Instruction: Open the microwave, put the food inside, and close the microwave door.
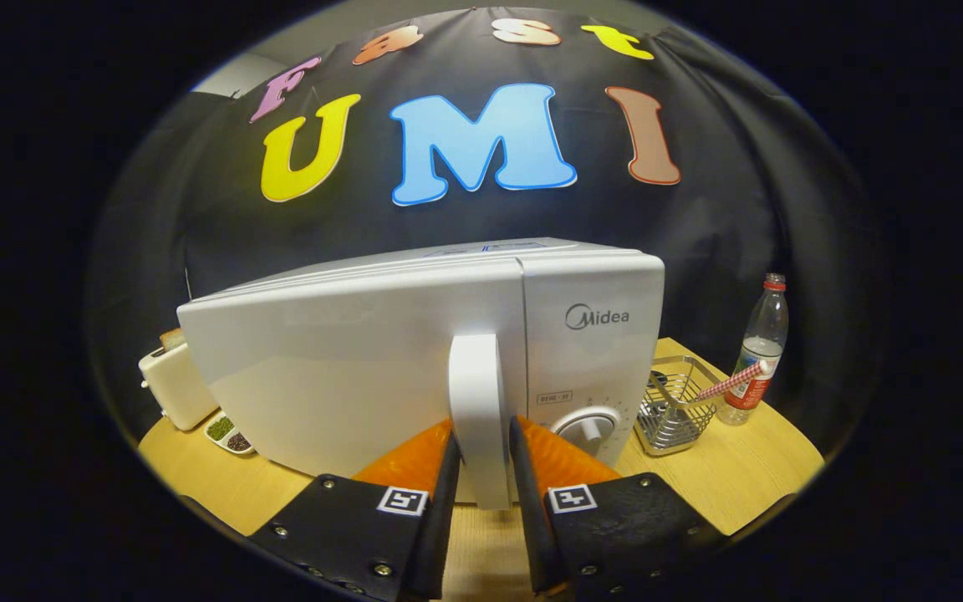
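Gripper [482, 468] clamps white microwave [415, 359] door handle [479, 410].

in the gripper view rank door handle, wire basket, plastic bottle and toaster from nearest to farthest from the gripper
1. Door handle: between the gripper fingers, which close on it.
2. Wire basket: on the table past the microwave's dial side.
3. Plastic bottle: just behind the basket.
Toaster: beyond the microwave's other end; too close to call against the bottle.
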{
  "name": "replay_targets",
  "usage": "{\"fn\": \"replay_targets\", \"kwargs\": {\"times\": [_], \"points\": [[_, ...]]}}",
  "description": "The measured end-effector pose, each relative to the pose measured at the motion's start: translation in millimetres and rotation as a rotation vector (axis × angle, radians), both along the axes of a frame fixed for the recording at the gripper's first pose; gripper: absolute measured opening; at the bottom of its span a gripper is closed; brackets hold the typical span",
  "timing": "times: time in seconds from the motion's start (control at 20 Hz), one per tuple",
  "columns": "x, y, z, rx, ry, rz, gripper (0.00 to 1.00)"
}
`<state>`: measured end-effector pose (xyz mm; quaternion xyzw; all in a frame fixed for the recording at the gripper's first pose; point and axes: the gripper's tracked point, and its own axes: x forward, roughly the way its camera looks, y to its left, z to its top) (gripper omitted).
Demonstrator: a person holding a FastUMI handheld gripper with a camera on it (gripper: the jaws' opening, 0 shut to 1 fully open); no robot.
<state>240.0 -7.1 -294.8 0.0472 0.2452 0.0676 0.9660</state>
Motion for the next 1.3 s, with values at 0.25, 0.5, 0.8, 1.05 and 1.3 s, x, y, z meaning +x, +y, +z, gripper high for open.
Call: {"fn": "replay_targets", "kwargs": {"times": [0.25, 0.5, 0.8, 1.05, 1.3], "points": [[-2.8, 0.9, 0.6, -0.017, 0.018, 0.042, 0.16], [-4.8, 1.3, 0.5, -0.037, 0.049, 0.055, 0.07], [-19.3, 2.7, 3.7, -0.049, 0.082, 0.042, 0.07], [-55.1, 6.3, 10.3, -0.080, 0.081, 0.052, 0.07], [-93.4, 20.0, 19.0, -0.038, 0.123, 0.067, 0.18]]}}
